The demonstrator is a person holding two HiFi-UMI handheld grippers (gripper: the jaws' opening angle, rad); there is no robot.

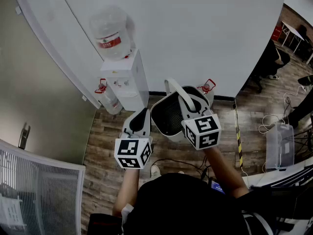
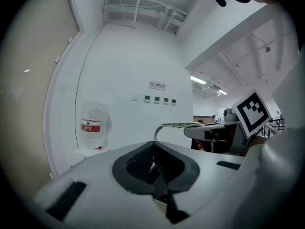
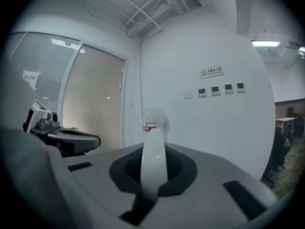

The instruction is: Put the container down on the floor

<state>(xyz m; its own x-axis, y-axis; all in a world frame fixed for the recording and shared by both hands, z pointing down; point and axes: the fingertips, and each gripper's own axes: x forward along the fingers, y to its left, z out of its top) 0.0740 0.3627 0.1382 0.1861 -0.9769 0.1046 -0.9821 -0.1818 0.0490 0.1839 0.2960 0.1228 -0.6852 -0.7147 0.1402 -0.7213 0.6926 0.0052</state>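
Wood floor (image 1: 110, 146) below; right gripper (image 1: 191, 110) clamps the container (image 1: 168, 117) handle (image 3: 153, 151), left gripper (image 1: 141, 119) closed, empty.

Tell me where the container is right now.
Head view, centre: the container hangs by its handle from the right tongs, off the floor, just right of the water dispenser.

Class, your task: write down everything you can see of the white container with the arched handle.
The container is a white, plastic-looking bin with a dark, mesh-like inside and an open top. Its smooth white arched handle rises over the rim. The right gripper is shut on that handle and holds it in the air above the wood-look floor. Nothing else touches it.
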